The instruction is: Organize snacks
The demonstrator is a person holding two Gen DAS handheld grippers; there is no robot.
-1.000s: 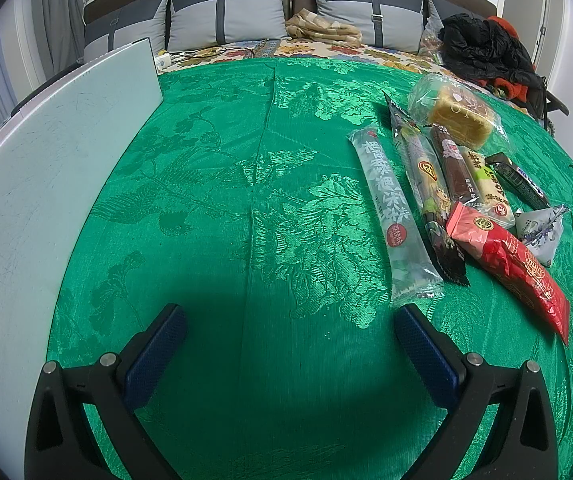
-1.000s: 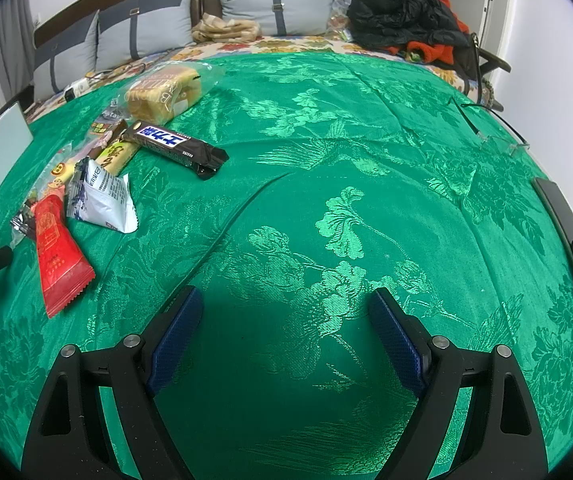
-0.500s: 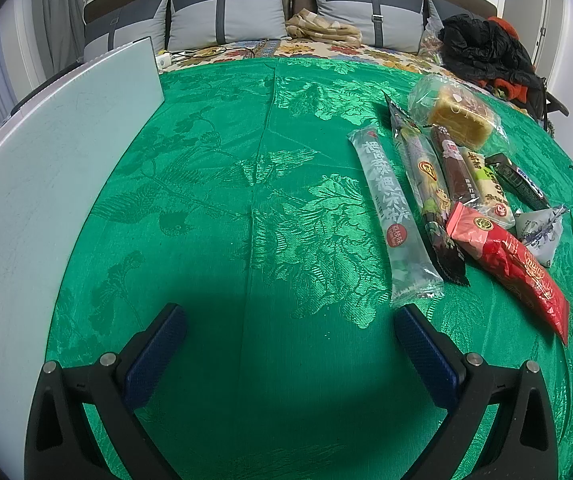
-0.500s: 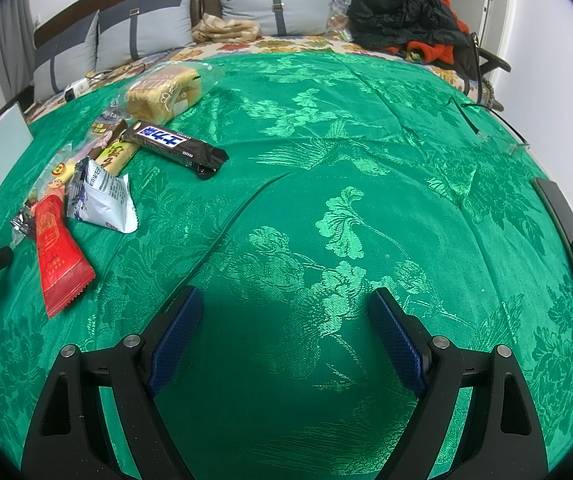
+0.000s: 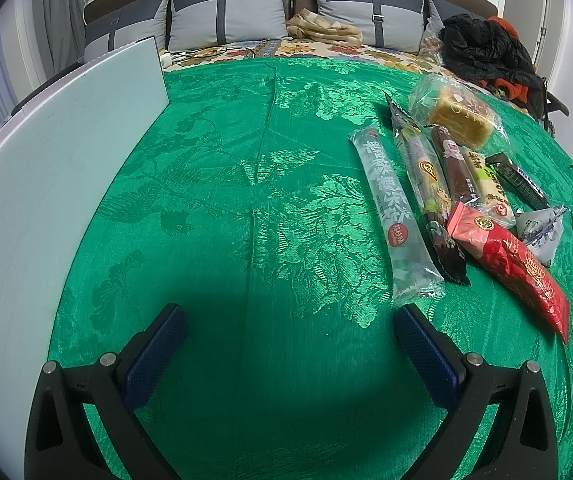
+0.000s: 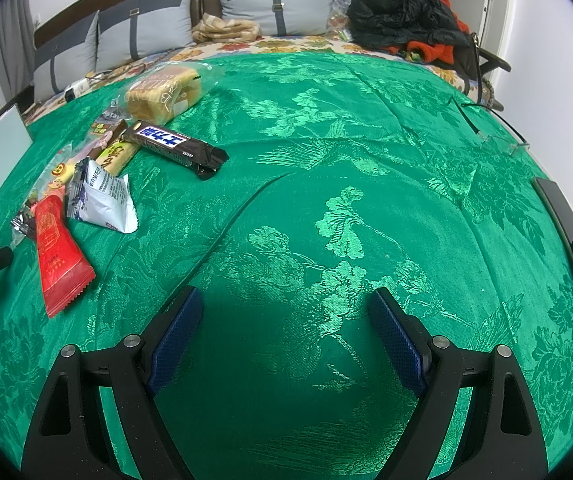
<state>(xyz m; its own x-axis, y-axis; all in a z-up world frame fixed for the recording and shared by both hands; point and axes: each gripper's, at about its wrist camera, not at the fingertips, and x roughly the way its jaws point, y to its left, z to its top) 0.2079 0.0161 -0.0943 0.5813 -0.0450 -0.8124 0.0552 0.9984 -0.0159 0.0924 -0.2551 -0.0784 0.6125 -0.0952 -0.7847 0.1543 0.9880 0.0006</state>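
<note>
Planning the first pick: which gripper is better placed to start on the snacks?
Probably left. The open left gripper has the long clear packet ending just beyond its fingertip; the open right gripper faces bare green cloth.

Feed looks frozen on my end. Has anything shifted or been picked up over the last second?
Nothing visibly changed. Both the left gripper and the right gripper hang open and empty over the green cloth, and the snacks, from the long clear packet to the red packet, lie where they were.
</note>
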